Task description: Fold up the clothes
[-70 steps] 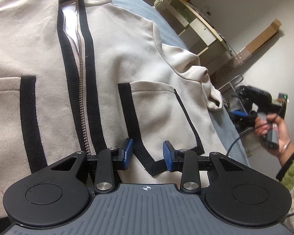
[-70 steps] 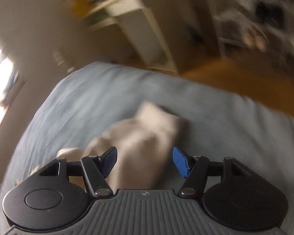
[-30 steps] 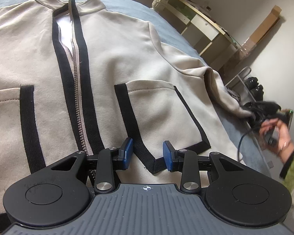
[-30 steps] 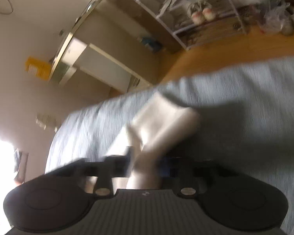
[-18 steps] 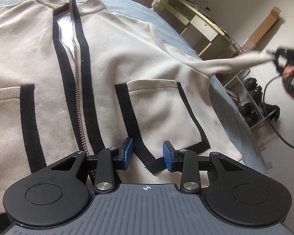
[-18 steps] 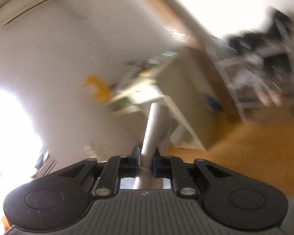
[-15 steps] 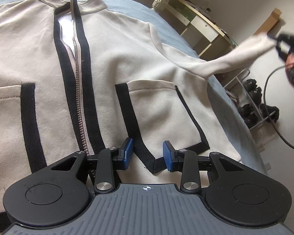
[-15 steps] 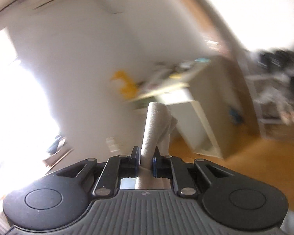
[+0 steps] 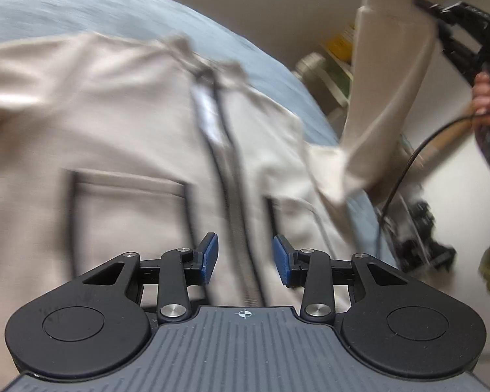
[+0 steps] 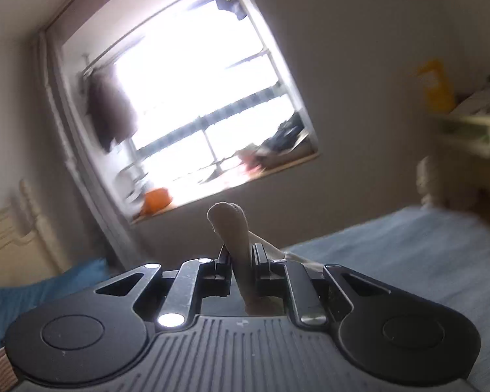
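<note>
Since the earlier frames, the right sleeve [image 9: 385, 75] had gone from lying crumpled by the bed's right edge to hanging high in the air, and the left wrist view had slid across the jacket [image 9: 114, 137] so that the zipper [image 9: 232, 196], not the pocket trim, ran between its fingers. In that view the left claw [image 9: 241, 259] hovered over the jacket's lower front, its jaws partly apart and opening with nothing pinched between them, while the garment lay face up and unfolded on the blue bed [image 9: 81, 9]; the right claw [image 9: 441, 13] gripped the sleeve's cuff up at the top right, a hand [image 9: 488, 94] behind it. From the right wrist view, the right claw [image 10: 241, 258] was clamped narrow on the cuff [image 10: 232, 225], pointing toward the window [image 10: 196, 98]. Judging by this, folding had barely begun: one sleeve was lifted to cross the body, with the other sleeve and the body folds left.
</note>
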A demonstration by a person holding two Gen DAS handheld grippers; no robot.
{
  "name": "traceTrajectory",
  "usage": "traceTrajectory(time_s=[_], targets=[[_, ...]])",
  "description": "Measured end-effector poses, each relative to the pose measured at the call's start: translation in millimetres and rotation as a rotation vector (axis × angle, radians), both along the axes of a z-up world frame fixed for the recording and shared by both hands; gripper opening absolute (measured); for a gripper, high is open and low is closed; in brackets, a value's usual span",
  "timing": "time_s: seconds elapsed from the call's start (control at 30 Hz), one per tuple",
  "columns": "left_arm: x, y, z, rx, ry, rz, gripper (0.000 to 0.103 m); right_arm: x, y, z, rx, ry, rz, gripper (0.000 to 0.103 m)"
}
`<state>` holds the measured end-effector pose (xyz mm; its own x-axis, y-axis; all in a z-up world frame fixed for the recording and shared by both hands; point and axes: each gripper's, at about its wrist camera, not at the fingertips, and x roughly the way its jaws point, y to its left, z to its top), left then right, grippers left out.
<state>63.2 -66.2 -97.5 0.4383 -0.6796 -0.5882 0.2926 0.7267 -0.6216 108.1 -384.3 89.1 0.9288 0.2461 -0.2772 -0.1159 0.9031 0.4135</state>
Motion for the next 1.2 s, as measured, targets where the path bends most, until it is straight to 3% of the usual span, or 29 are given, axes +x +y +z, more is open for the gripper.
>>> traceTrajectory(time_s=[0.13, 0.2, 0.27, 0.3, 0.33, 0.4, 0.43, 0.5, 0.6, 0.67, 0.77, 0.9, 1.07, 1.1, 1.17, 1.2], targets=[[7, 53, 2, 0.013, -0.002, 0.12, 0.037, 27, 96, -62, -0.004, 0.112, 0.108, 0.011], [12, 70, -3, 0.014, 0.019, 0.172, 0.038, 24, 155, -97, -0.105, 0.154, 0.133, 0.011], [16, 84, -10, 0.007, 0.05, 0.212, 0.038, 32, 192, -145, -0.152, 0.309, 0.201, 0.017], [18, 88, -14, 0.008, 0.063, 0.222, 0.038, 37, 208, -170, -0.169, 0.395, 0.238, 0.026], [21, 91, -17, 0.01, 0.076, 0.231, 0.038, 37, 218, -194, -0.161, 0.501, 0.273, 0.03], [22, 91, -21, 0.005, 0.082, 0.23, 0.038, 25, 216, -217, -0.091, 0.587, 0.278, 0.034], [23, 91, -22, 0.002, 0.085, 0.229, 0.038, 18, 207, -216, -0.036, 0.575, 0.272, 0.038], [26, 88, -26, -0.006, 0.093, 0.226, 0.038, 1, 182, -203, 0.086, 0.519, 0.259, 0.058], [30, 83, -30, -0.014, 0.099, 0.217, 0.038, -36, 125, -188, 0.332, 0.427, 0.206, 0.064], [36, 76, -30, -0.008, 0.086, 0.21, 0.039, -65, 88, -186, 0.428, 0.378, 0.118, 0.064], [48, 66, -32, 0.014, 0.066, 0.223, 0.04, -114, 33, -188, 0.455, 0.319, -0.094, 0.064], [68, 47, -33, 0.128, 0.04, 0.291, 0.045, -173, -34, -205, 0.486, 0.268, -0.365, 0.064], [90, 21, -33, 0.225, 0.012, 0.293, 0.044, -219, -75, -248, 0.524, 0.29, -0.524, 0.056], [94, 17, -35, 0.238, 0.011, 0.296, 0.04, -223, -76, -254, 0.531, 0.284, -0.525, 0.053], [98, 10, -36, 0.283, -0.005, 0.302, 0.019, -226, -78, -260, 0.533, 0.261, -0.522, 0.053], [100, 7, -36, 0.304, -0.011, 0.306, 0.015, -226, -77, -261, 0.518, 0.26, -0.521, 0.053]])
